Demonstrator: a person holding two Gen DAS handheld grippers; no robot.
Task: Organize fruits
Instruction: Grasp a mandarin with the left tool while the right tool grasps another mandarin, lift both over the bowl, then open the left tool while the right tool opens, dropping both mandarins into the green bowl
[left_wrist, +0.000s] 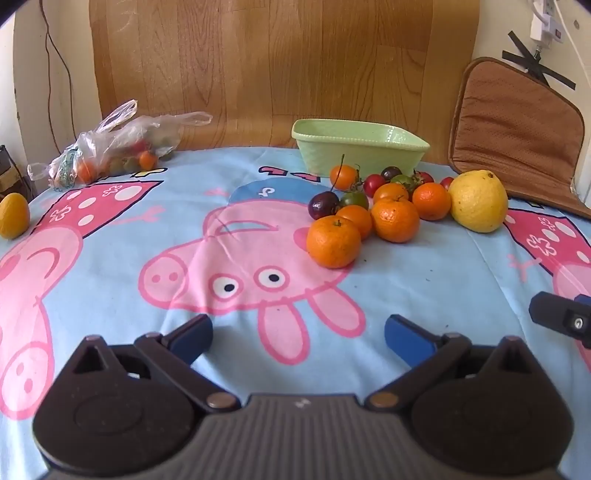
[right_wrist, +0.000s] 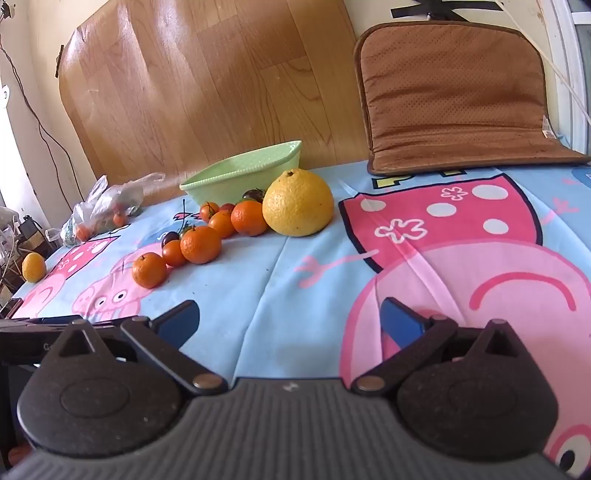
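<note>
Orange dominates the heap ahead of me: a cluster of small round mandarins (left_wrist: 394, 220) lies bunched with glossy red and dark cherry tomatoes (left_wrist: 373, 184) on the pale blue cartoon-pig cloth (left_wrist: 110, 295), just in front of the empty light green plastic basket (left_wrist: 360, 146). I judge the basket is where they belong, set close behind the pile so each carry is short. A big knobbly yellow citrus (right_wrist: 297, 203) sits touching the right end of the heap, and one small yellow fruit (left_wrist: 14, 215) lies alone, well apart at the far left edge. A crumpled clear plastic bag (left_wrist: 110, 147) with more fruit inside slumps at the back left.

My left claw (left_wrist: 298, 338) hangs over bare cloth, blue fingers spread wide, nothing between them. My right claw (right_wrist: 290, 325) is likewise agape and empty, angled toward the citrus. Neither touches any fruit; sorting seems not yet begun. The nearest mandarin (left_wrist: 333, 242) stands clear at the front, so I would take it first; being round, it may roll if nudged.
</note>
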